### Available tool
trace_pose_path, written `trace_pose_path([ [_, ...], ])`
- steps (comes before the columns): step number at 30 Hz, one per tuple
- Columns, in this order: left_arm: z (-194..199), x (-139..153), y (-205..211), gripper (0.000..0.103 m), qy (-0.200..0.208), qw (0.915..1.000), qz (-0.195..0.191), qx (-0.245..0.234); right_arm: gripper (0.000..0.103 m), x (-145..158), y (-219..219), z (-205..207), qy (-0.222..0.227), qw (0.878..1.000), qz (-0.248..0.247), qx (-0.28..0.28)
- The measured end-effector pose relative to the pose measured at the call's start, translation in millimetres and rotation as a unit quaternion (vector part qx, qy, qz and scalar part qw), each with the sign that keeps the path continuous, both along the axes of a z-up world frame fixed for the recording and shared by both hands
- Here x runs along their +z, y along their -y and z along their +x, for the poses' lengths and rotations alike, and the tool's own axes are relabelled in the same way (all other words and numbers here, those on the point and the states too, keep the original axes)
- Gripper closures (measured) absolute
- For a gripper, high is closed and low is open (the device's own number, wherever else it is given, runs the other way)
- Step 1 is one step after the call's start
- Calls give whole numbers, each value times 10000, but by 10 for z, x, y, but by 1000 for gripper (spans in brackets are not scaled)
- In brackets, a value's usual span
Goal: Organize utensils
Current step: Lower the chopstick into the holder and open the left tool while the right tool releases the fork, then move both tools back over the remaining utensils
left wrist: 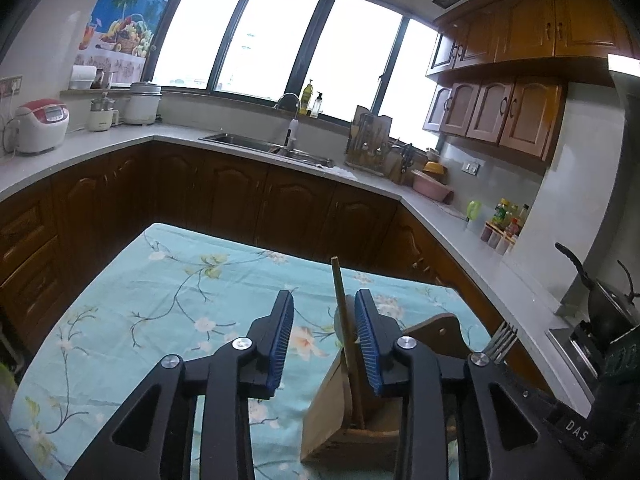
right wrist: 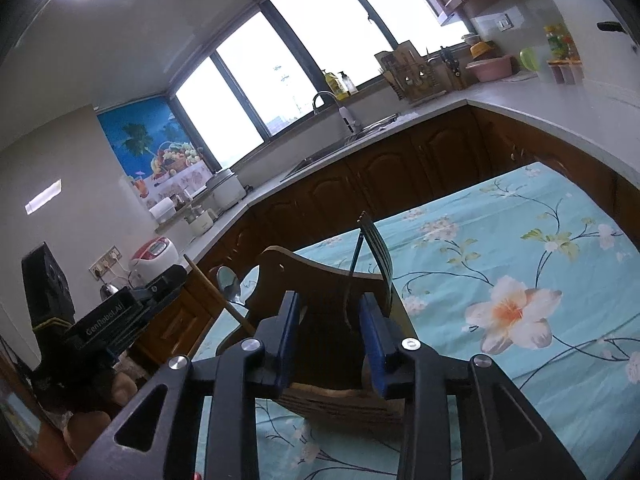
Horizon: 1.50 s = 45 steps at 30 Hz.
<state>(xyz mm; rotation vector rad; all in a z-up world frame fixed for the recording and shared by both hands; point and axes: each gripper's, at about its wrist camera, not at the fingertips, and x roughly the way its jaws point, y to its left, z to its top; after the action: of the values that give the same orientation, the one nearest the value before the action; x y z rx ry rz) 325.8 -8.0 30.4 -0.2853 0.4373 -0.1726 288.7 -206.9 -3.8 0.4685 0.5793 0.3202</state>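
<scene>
Wooden utensil holder [left wrist: 340,412]: stood on the floral-clothed surface [left wrist: 160,280], rigid, light, easily tipped. Chopstick [left wrist: 340,300]: upright inside, at 12 o'clock between the jaws of the left gripper [left wrist: 324,344], which is parted and untouching; thin, stiff, best taken mid-shaft. Fork [right wrist: 376,244]: metal, slippery, at 12 o'clock of the right gripper [right wrist: 330,340], parted, nothing held. Spoon [right wrist: 228,280]: at 10 o'clock.
</scene>
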Motion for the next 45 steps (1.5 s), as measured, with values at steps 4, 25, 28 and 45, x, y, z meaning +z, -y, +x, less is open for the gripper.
trace_pose_path([
  [4, -91, 21, -26, 55, -6, 10000, 12, 27, 66, 19, 23, -54, -2, 10000, 6, -50],
  [25, -1198, -102, -389, 21, -1151, 9933, -74, -53, 14, 66, 244, -1031, -42, 9986, 208, -476],
  [28, -1365, -130, -417, 21, -1242, 9922, -32, -39, 14, 56, 240, -1175, -86, 9986, 171, -494],
  [45, -1862, -250, -504, 21, -1575, 9875, 89, 14, 14, -200, 94, -1788, -512, 9977, -267, -359],
])
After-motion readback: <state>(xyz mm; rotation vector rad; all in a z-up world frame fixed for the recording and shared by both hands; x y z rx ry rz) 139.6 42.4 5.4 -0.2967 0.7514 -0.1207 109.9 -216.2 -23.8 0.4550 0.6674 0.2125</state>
